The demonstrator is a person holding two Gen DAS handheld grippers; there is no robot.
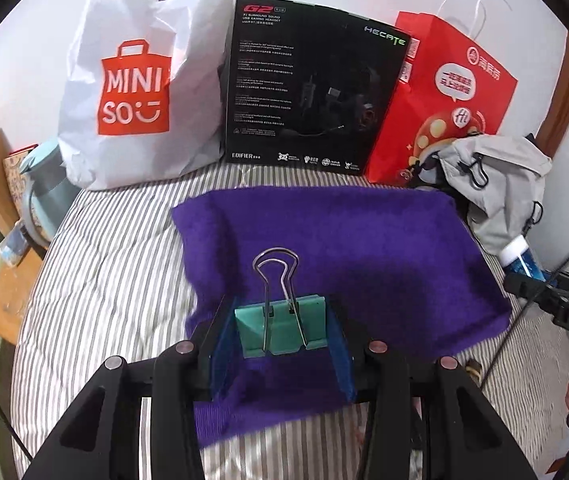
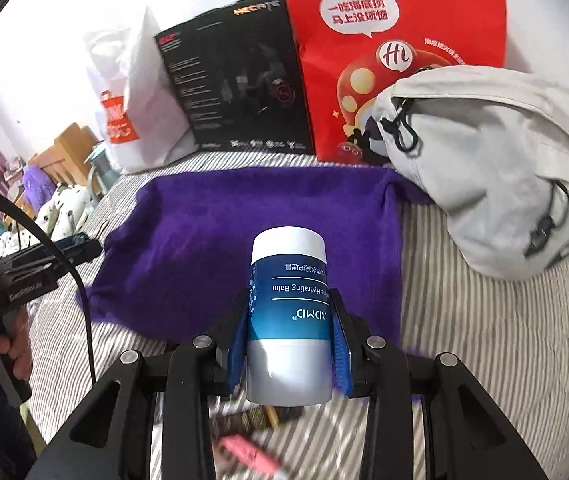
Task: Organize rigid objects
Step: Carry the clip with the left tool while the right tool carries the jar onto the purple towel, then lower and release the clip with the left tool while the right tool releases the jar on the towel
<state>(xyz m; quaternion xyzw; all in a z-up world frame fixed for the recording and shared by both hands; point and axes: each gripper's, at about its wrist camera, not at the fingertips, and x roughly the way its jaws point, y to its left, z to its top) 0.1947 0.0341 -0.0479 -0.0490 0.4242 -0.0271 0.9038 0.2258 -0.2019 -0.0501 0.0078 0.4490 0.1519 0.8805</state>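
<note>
Jaws on both grippers are loaded: left gripper (image 1: pixel 282 336) is clamped on a green binder clip (image 1: pixel 282 330), blue pads against its two flat sides, wire handles pointing toward 12 o'clock; right gripper (image 2: pixel 290 336) is closed around a blue-and-white balm jar (image 2: pixel 289 316), gripped at mid-body, white cap toward 12 o'clock. Both items sit over the near edge of the purple towel (image 1: pixel 344 236) spread on the striped bed (image 1: pixel 116 272); can't tell whether either one is touching the fabric or held just above it. Read: carry-and-place step, towel looks like the sorting area. Next move probably calls for lowering each item onto bare towel, well apart from each other, then opening. Jar is tall, so it needs to go down square or it may tip on soft bedding. Small loose items, including a pink one (image 2: pixel 250 456), lie blurred at 6 o'clock under the right gripper, likely still to sort.
</note>
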